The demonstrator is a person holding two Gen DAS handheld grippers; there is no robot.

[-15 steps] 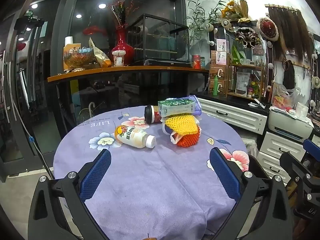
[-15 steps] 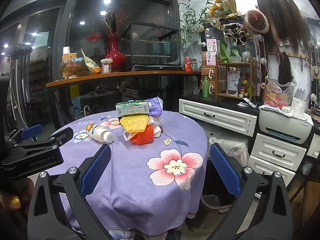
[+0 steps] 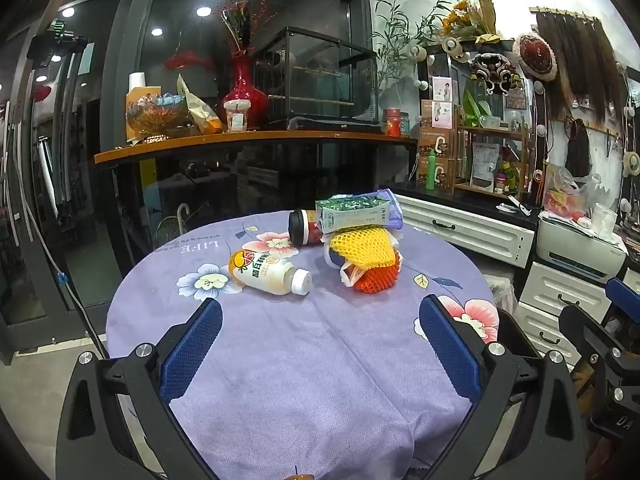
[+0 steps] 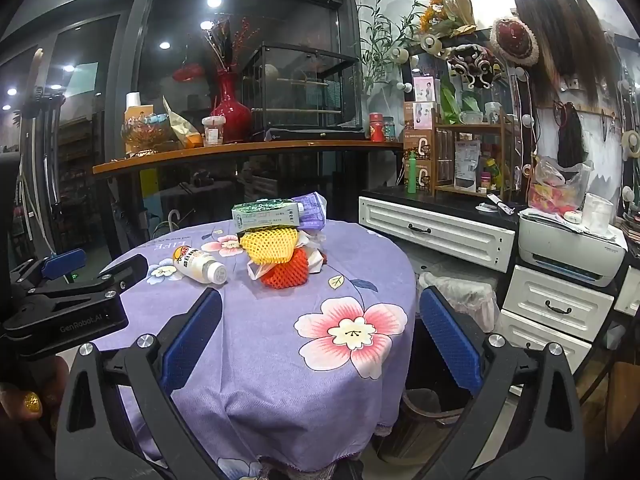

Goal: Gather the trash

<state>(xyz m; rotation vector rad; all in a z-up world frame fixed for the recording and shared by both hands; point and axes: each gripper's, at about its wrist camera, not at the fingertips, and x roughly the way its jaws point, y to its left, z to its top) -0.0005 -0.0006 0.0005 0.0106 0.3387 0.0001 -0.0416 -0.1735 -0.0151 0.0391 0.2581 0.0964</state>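
Both grippers, left (image 3: 320, 344) and right (image 4: 320, 336), have their jaws spread wide and empty. The bottle (image 3: 269, 273) and the trash pile (image 3: 362, 246) lie on the table (image 3: 320, 380) beyond the left jaws, well apart from them.

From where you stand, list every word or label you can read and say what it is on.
"LIFE": printed on the purple tablecloth, upside down from here.
"GenRobot.AI": on the left gripper body, right wrist view.
"DA": partial marking on the right gripper, left wrist view.
White bottle, green carton, shelf boxes: print too small or blurred.
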